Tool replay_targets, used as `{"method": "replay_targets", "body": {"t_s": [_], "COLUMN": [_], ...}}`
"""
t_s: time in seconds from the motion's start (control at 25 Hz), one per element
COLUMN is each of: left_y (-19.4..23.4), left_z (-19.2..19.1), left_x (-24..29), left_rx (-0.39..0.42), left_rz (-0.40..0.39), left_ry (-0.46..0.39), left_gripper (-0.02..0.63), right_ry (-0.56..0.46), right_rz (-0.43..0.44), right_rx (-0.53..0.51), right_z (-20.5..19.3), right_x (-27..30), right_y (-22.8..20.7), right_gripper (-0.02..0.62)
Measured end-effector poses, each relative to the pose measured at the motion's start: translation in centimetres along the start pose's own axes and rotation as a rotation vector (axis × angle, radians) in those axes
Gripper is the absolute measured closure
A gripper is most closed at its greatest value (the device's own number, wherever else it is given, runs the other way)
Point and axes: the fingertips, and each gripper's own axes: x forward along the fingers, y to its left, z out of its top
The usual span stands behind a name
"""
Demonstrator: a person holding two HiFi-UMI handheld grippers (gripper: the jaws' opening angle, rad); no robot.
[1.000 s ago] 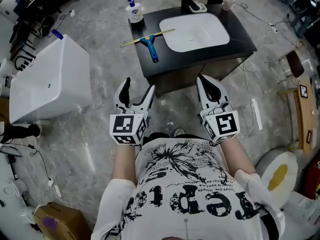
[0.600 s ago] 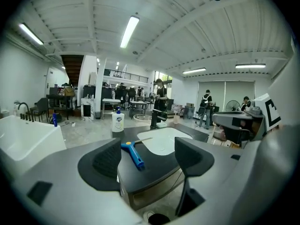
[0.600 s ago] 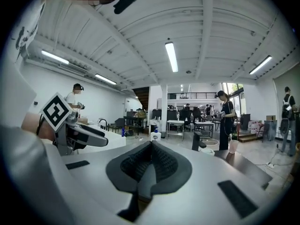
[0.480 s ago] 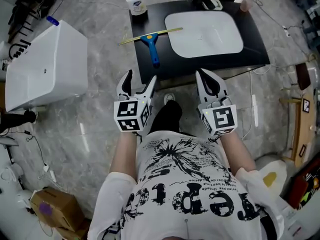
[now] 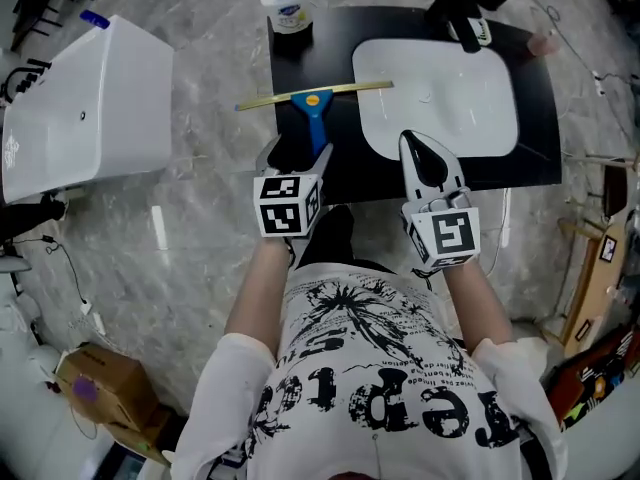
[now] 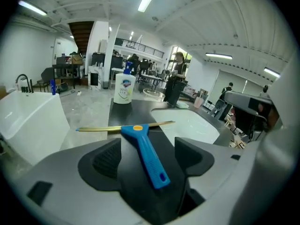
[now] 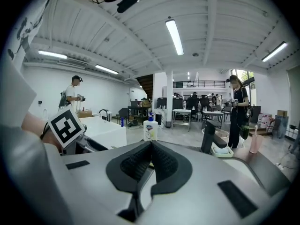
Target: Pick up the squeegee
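Squeegee (image 6: 147,156): you see a ribbed blue plastic handle and a brassy strip.
Surface (image 5: 300,68): matt black.
Basin (image 5: 440,98): glossy white.

Counting from my spot: two grippers in my hands, left gripper (image 5: 298,156), right gripper (image 5: 418,148). One squeegee (image 5: 312,103). One soap bottle (image 5: 288,8). One white basin (image 5: 435,93), one black faucet (image 5: 462,13), one black counter (image 5: 532,98). One white tub (image 5: 85,108). One cardboard box (image 5: 95,383)

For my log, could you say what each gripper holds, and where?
Nothing: the left gripper is open by the squeegee handle; the right gripper is shut, empty.
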Motion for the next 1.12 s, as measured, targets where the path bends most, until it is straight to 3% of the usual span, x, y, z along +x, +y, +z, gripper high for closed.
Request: {"method": "replay_targets", "body": {"t_s": [0.28,0.56,0.68,0.88,0.96,1.12], "left_y": [1.9,2.5,3.1,3.4,3.4,3.1], "left_z": [-0.2,-1.8,-1.9,-1.9,-2.0,-2.0], "left_x": [7.1,9.9,10.1,10.2,10.1,9.7], "left_rx": [-0.032,-0.120,-0.111,-0.112,-0.121,-0.134], "left_rz": [0.010,0.102,0.190,0.267,0.281,0.295], "left_ry": [0.103,0.157,0.145,0.144,0.154,0.153], "left_gripper": [0.262,0.264,0.349,0.391,0.465,0.463], "right_ry": [0.074,0.093,0.102,0.105,0.112,0.109], "right_rz": [0.009,-0.021,-0.006,0.044,0.063,0.103], "right_rx": [0.001,0.010,0.005,0.003,0.010,0.006], "right_z": [-2.1,-2.5,-2.7,-2.9,-3.1,-3.1], "right_x": [7.0,8.6,8.5,8.5,8.3,7.6], "right_y": [-3.0,-6.1,-6.5,-7.3,-7.4,-7.7], "right_gripper": [0.581,0.580,0.580,0.581,0.581,0.581]}}
